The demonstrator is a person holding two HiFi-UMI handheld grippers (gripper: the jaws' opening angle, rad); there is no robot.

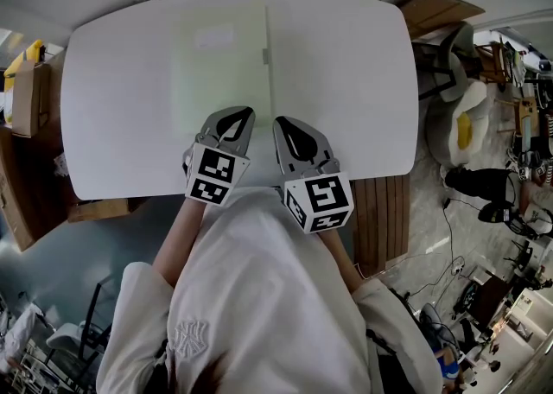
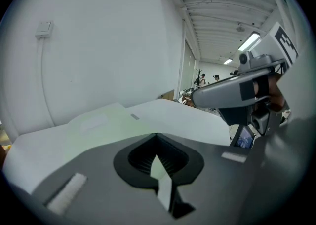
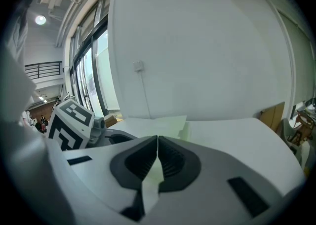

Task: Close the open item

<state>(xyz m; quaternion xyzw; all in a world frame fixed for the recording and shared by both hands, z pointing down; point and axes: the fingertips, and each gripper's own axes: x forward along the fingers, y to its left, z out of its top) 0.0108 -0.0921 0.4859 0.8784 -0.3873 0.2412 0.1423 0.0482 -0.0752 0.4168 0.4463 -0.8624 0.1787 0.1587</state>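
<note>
Folder (image 1: 220,68), pale green, lies flat on the white table (image 1: 346,81), toward 12 o'clock from our two grippers. We hold the left gripper (image 1: 246,114) with its jaws pressed together, empty. The right gripper (image 1: 281,124), at its 3 o'clock, is also closed on nothing.

White table (image 1: 346,81); pale green folder (image 1: 220,73) lying flat, left of centre

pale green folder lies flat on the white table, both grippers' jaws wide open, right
No: left gripper and right gripper are both shut, as each gripper view shows. The pale green folder does lie flat on the white table.
</note>
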